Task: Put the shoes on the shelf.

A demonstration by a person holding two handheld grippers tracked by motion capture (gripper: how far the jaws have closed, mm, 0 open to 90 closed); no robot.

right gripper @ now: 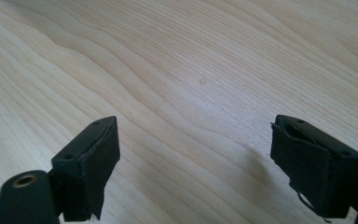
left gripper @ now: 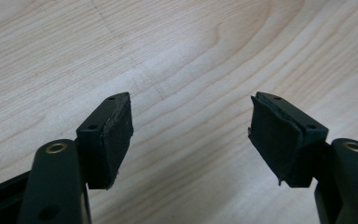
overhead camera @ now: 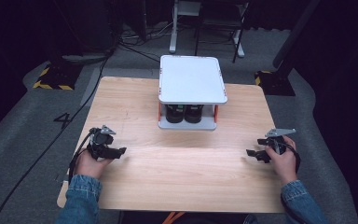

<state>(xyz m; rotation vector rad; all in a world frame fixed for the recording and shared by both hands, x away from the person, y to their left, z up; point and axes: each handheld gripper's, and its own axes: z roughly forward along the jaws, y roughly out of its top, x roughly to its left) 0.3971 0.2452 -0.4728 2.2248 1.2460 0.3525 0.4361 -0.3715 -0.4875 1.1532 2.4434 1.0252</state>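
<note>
My left gripper (overhead camera: pixel 120 151) rests low at the left of the wooden table (overhead camera: pixel 177 182), pointing inward. In the left gripper view its black jaws stand wide apart over bare wood, so the left gripper (left gripper: pixel 191 123) is open and empty. My right gripper (overhead camera: pixel 251 154) sits low at the right side of the table, also pointing inward. In its own view the right gripper (right gripper: pixel 196 149) is open wide, with nothing but wood grain between the pads (right gripper: pixel 100 163).
A white two-level shelf (overhead camera: pixel 192 79) with orange posts stands at the back middle of the table. Two dark jars (overhead camera: pixel 184 113) sit on its lower level. Cables trail on the grey floor at the left.
</note>
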